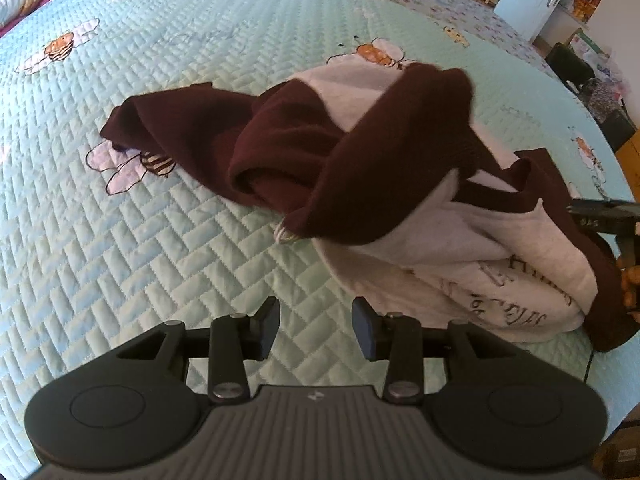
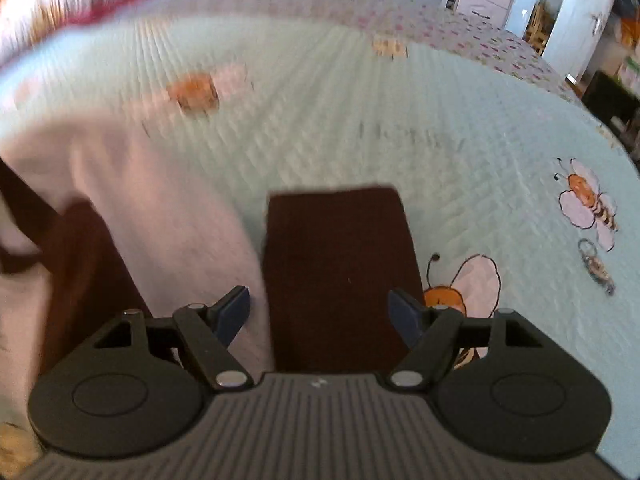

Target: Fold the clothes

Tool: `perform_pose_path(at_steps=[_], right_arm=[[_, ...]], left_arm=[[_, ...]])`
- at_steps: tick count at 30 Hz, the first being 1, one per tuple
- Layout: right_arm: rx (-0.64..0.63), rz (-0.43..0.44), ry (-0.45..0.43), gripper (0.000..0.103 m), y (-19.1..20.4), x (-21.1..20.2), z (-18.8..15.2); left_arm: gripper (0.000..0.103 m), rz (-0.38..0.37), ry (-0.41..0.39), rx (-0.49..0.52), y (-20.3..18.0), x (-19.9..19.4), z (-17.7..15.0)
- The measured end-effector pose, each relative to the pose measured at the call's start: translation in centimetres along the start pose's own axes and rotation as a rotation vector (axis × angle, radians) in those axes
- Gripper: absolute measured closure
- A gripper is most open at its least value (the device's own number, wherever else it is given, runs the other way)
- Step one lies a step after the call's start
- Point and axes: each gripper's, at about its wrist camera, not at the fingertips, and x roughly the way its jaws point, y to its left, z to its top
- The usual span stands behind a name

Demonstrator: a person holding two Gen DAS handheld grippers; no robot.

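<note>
Here, left gripper (image 1: pixel 316 330): jaws being held spread, sweatshirt (image 1: pixel 344 160) lying crumpled just ahead, untouched.
Right gripper (image 2: pixel 319 314): jaws being held spread, maroon sleeve (image 2: pixel 340 272) lying between them.

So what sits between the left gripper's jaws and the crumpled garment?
Only bare quilted bedspread, seen in the left wrist view. The open left gripper sits short of the maroon and white garment, touching nothing.

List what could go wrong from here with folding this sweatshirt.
1. The maroon and white sweatshirt lies in a crumpled heap, so a grab may catch several layers at once.
2. The maroon strip sits between the open right hand-held gripper fingers; pulling it alone may drag the heap rather than spread it.
3. The right wrist view is motion-blurred, so aiming could be off.
4. The left hand-held gripper is open over the quilt and could pinch it.
</note>
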Motion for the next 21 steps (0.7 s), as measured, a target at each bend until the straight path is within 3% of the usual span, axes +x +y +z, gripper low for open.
perform_pose_path(at_steps=[3,10,13,14,15,16,19,21], right_arm=[[0.096,0.013,-0.005,0.027,-0.9,1.1,-1.0],[0.236,0.002,-0.018,0.029,-3.1,-1.5,-3.8],[0.211,-0.024,-0.019,0.032,-3.2,-1.4,-4.8],[0.22,-0.027,-0.031,0.041,-3.4,-1.6,-5.0],[0.237,-0.027,-0.048,0.078,-3.7,-2.0,-5.2],[0.254,-0.027,-0.064,0.089,-3.9,-2.4,-5.4],[0.4,-0.02,-0.168,0.094,-5.8,-4.5,-6.1],[0.577,-0.016,-0.287,0.094,-8.3,-7.8,-8.0]], left_arm=[[0.06,-0.004,0.012,-0.013,0.3,0.1,-0.1],[0.059,0.0,0.009,-0.009,0.1,-0.4,-0.3],[0.059,-0.002,0.011,-0.009,-0.1,-0.5,-0.4],[0.059,-0.001,0.011,-0.009,-0.3,-0.7,-0.5],[0.059,0.001,0.011,-0.008,-0.4,-0.8,-0.5],[0.059,0.001,0.011,-0.007,-0.5,-1.0,-0.6],[0.059,0.007,-0.008,0.003,-0.8,-1.8,-0.5],[0.059,0.007,-0.037,0.018,-0.9,-2.6,-0.4]])
